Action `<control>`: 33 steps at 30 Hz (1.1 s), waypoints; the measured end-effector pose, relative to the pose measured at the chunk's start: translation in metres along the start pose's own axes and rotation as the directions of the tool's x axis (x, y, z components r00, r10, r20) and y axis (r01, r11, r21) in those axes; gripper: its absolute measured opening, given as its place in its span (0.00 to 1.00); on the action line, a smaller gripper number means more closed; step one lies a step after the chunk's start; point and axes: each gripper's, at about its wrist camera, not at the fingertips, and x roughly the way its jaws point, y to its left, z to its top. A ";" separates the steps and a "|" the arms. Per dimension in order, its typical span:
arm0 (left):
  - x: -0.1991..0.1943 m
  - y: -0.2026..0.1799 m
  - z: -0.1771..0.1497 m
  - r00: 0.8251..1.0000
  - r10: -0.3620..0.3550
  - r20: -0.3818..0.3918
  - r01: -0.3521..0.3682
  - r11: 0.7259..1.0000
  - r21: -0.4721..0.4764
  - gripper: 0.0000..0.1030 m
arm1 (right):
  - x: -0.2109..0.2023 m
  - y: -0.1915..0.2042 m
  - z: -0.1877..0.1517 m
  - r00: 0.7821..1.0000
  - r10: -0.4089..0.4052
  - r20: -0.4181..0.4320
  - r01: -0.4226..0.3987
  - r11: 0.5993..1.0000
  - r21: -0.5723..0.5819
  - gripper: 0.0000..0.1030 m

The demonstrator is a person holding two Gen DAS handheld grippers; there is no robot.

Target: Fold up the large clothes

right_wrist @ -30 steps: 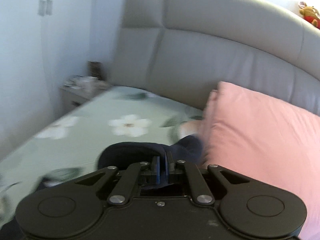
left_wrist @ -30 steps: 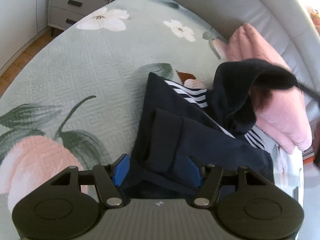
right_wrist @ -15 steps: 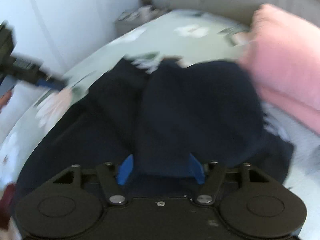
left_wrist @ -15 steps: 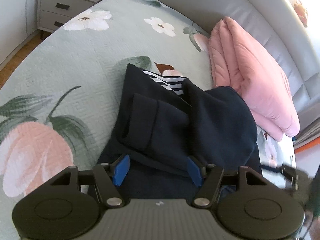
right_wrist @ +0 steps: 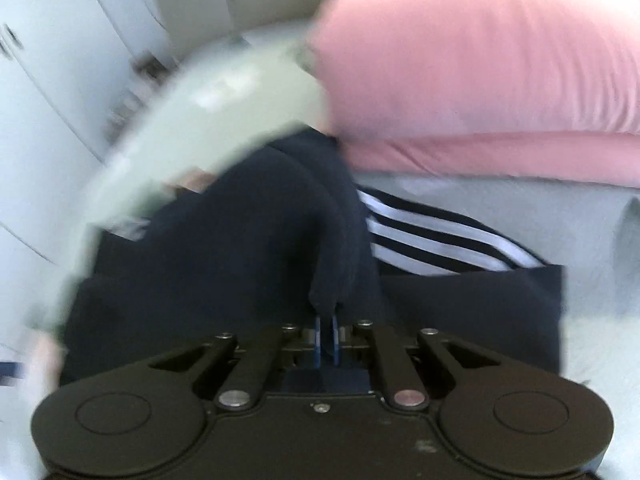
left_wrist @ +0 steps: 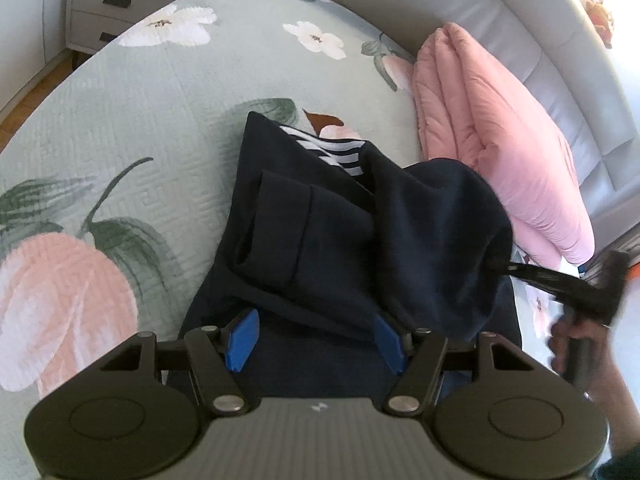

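A navy hooded jacket (left_wrist: 320,240) with white stripes lies partly folded on the floral bedspread (left_wrist: 140,128). My left gripper (left_wrist: 316,334) is open, its blue pads straddling the near part of the jacket, holding nothing. My right gripper (right_wrist: 326,334) is shut on a fold of the jacket's hood (right_wrist: 332,264). It also shows in the left wrist view (left_wrist: 504,266), pinching the hood's right edge. The jacket's stripes (right_wrist: 432,240) lie to the right of the hood.
A folded pink quilt (left_wrist: 492,136) lies right of the jacket against the grey padded headboard (left_wrist: 460,4); it fills the upper right wrist view (right_wrist: 480,52). A grey nightstand (left_wrist: 112,12) stands beyond the bed's far left corner.
The right gripper dropped the hood onto the jacket and opened, then shut again on the hood's right edge. The left gripper stayed open over the jacket's near part.
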 end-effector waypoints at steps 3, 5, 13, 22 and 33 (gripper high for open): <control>-0.005 -0.005 0.000 1.000 -0.017 0.012 0.017 1.000 0.004 0.63 | -0.049 0.027 0.001 0.983 0.173 0.061 -0.179 0.978 0.111 0.08; -0.010 -0.010 -0.002 0.999 -0.041 0.024 0.041 0.999 0.004 0.63 | -0.082 0.040 0.000 0.947 0.305 0.104 -0.319 0.933 0.168 0.08; -0.016 -0.026 -0.009 0.999 -0.045 0.015 0.044 0.998 0.038 0.64 | -0.117 0.043 -0.051 0.960 0.254 0.116 -0.276 0.930 0.242 0.07; 0.007 -0.037 -0.022 0.997 -0.064 -0.042 0.067 0.995 0.075 0.67 | -0.049 0.027 -0.088 0.972 -0.144 -0.186 0.147 0.989 0.003 0.61; 0.112 -0.063 -0.070 0.957 -0.185 -0.224 0.206 0.976 0.070 0.60 | -0.002 0.027 -0.054 0.994 -0.015 -0.104 0.012 1.000 -0.028 0.51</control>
